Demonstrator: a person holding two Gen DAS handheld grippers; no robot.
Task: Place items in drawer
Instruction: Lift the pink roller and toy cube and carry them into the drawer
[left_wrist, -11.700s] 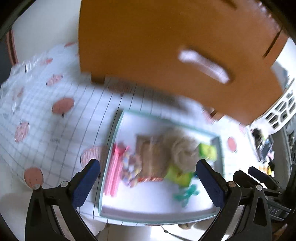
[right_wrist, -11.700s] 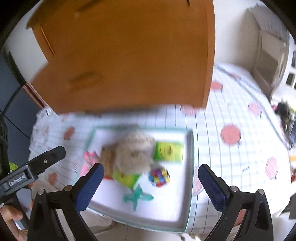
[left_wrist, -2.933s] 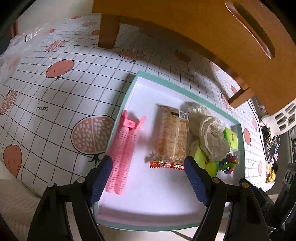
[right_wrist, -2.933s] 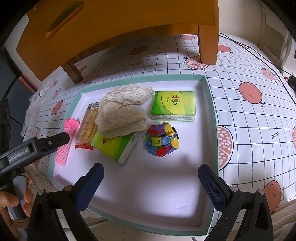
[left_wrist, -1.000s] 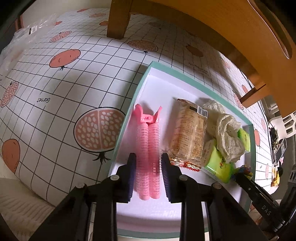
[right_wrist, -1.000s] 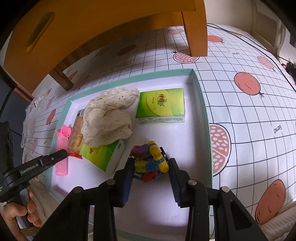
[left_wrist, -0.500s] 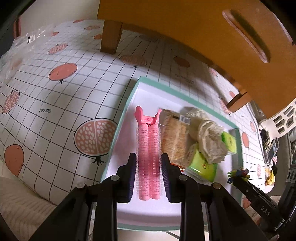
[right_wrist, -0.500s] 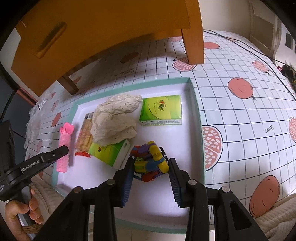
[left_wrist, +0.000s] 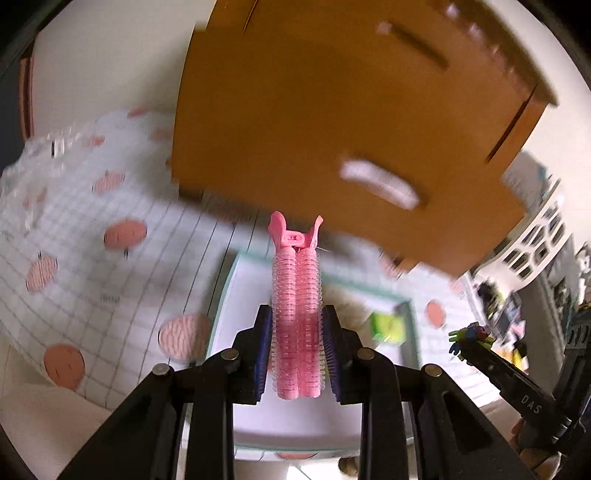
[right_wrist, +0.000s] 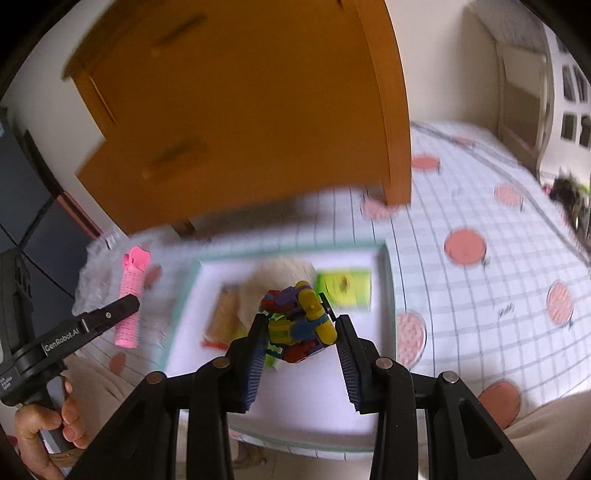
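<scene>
My left gripper is shut on a pink hair-roller clip, held upright in the air above the tray; the same pink clip shows at the left of the right wrist view. My right gripper is shut on a multicoloured block toy, also lifted over the white tray with a teal rim. The toy appears at the right edge of the left wrist view. An orange wooden drawer cabinet stands behind the tray, drawer fronts closed, handle slot facing me.
In the tray lie a cream cloth, a green tissue pack and a snack bar. The tablecloth is checked with pink fruit prints. A hand grips the left tool's handle. White furniture stands at the far right.
Both grippers have risen with their loads, the pink clip and the block toy lifted clear of the tray. The views tilted up, bringing the cabinet front into sight.
</scene>
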